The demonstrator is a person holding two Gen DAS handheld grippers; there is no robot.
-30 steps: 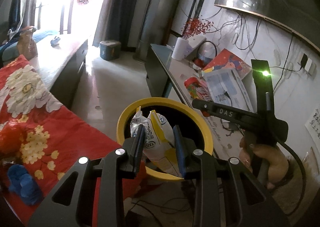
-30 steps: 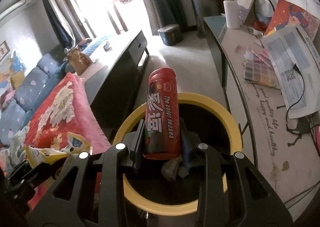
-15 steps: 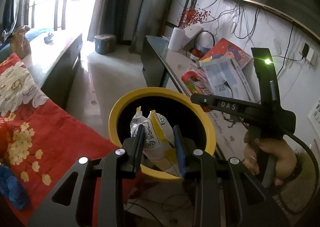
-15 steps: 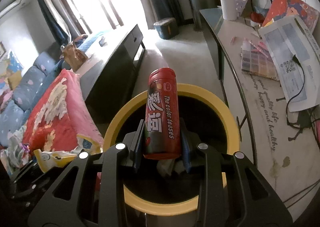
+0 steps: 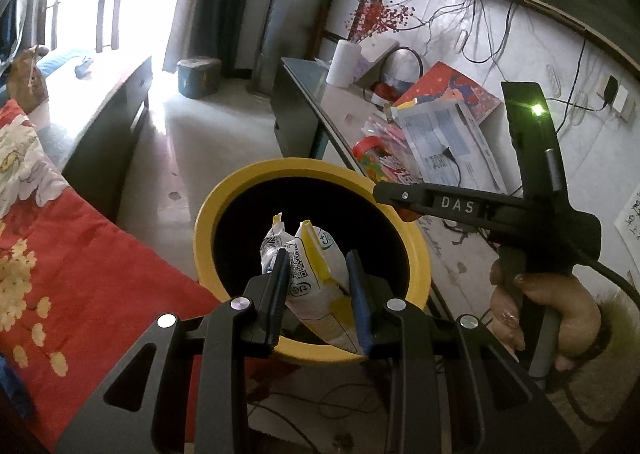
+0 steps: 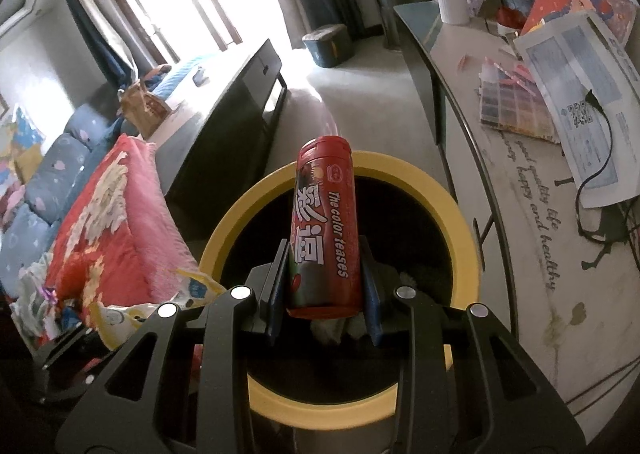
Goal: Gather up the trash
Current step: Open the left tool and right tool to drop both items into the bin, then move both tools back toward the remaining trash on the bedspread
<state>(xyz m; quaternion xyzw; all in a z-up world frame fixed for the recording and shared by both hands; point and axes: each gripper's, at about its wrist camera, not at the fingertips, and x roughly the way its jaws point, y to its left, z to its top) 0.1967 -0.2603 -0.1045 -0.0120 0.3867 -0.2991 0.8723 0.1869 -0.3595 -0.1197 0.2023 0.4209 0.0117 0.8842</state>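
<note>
- A red blanket (image 5: 92,254) with a pale flower print, soft and plush, covers the near left of the room.
- A long pale table (image 6: 532,254) with a curved dark edge and cursive lettering on its smooth top runs along the right; papers and a coloured booklet lie on its far part.
- A round bin (image 5: 420,254) with a thick, matte yellow rim and a black inside stands on the floor between blanket and table, near both claws.
- The left gripper (image 5: 318,286), black plastic with blue-padded fingers, is clenched on a snack bag (image 5: 316,282). The bag is crinkled white and yellow film printed with a square code. It stands upright between the pads, over the near part of the bin's mouth.
- The right gripper (image 6: 326,282), of the same build, grasps a red can (image 6: 324,230), a smooth cylinder with white lettering. The pads press its lower half; its top tilts away toward the bin's far rim, and the can sits above the opening.
- In the left wrist view, a hand (image 5: 548,314) at the near right wraps the right gripper's handle, whose body shows a small green light.
- Pale crumpled scraps lie inside the bin, just below the can.
</note>
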